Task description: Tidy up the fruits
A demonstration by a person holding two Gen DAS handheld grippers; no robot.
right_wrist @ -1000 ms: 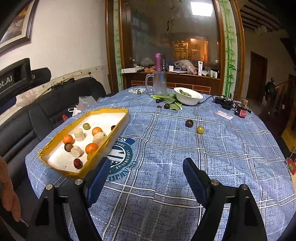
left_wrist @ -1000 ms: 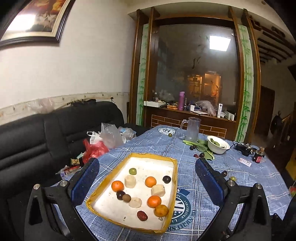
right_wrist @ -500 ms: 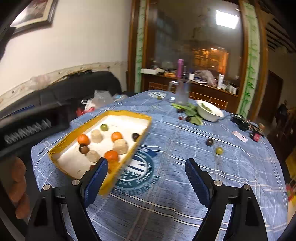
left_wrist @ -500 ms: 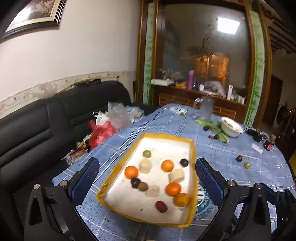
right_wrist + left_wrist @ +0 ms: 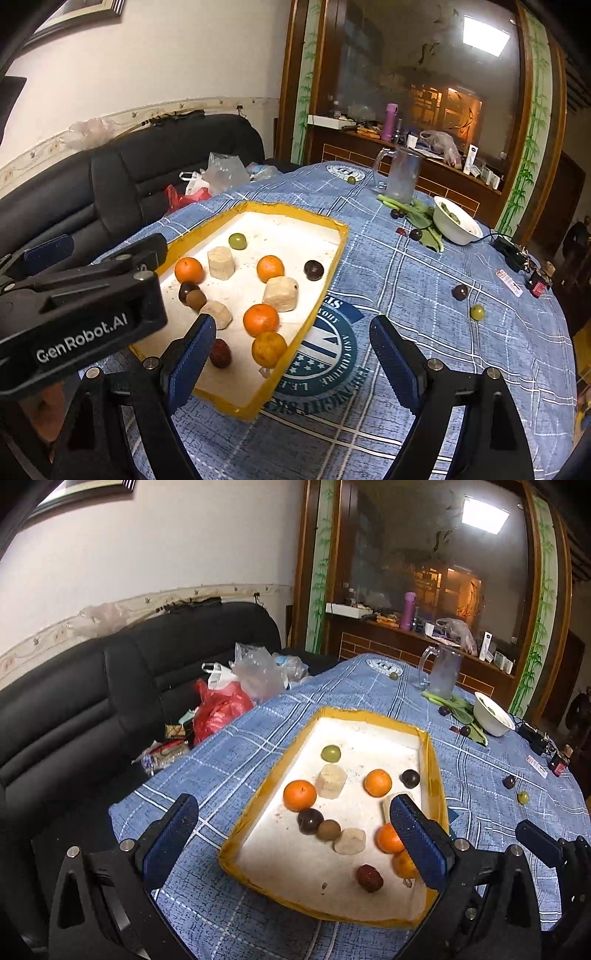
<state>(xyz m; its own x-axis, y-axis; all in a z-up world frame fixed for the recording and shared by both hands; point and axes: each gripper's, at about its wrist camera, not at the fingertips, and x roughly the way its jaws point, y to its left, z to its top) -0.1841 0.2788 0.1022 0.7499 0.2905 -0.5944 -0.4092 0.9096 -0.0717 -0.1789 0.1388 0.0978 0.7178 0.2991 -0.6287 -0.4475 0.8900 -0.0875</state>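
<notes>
2 grippers sit nearest you, and both are spread wide with nothing between their pads: the left gripper (image 5: 293,834) hovers over the near end of the yellow-rimmed tray (image 5: 258,797), and the right gripper (image 5: 291,354) hangs over that tray's near right corner and the printed emblem (image 5: 325,354) on the blue checked tablecloth (image 5: 406,295). By my reading you are at the approach step, with no fruit picked yet. Inside the tray, closest to you, lie a dark red fruit (image 5: 369,878) and 2 oranges touching each other (image 5: 264,332); a little farther in are pale cut chunks (image 5: 280,294), a dark plum (image 5: 310,820) touching a brown round fruit (image 5: 328,830), 2 more oranges (image 5: 300,795), another dark plum (image 5: 314,269), and at the far end a green fruit (image 5: 330,753). Well apart from the tray, out on the cloth to your right, a loose dark plum (image 5: 460,292) and a loose green fruit (image 5: 477,312) lie near each other. Farther still, more dark fruit (image 5: 416,234) rests beside the leafy greens (image 5: 421,218), the white bowl (image 5: 456,225) and the glass pitcher (image 5: 399,177), and 1 small green fruit (image 5: 351,180) sits near the far edge. Your next move, I judge, calls for swinging the right gripper out to the 2 loose fruits, lowering it so the pads straddle 1, and closing gently, since round fruit is likely to roll.
</notes>
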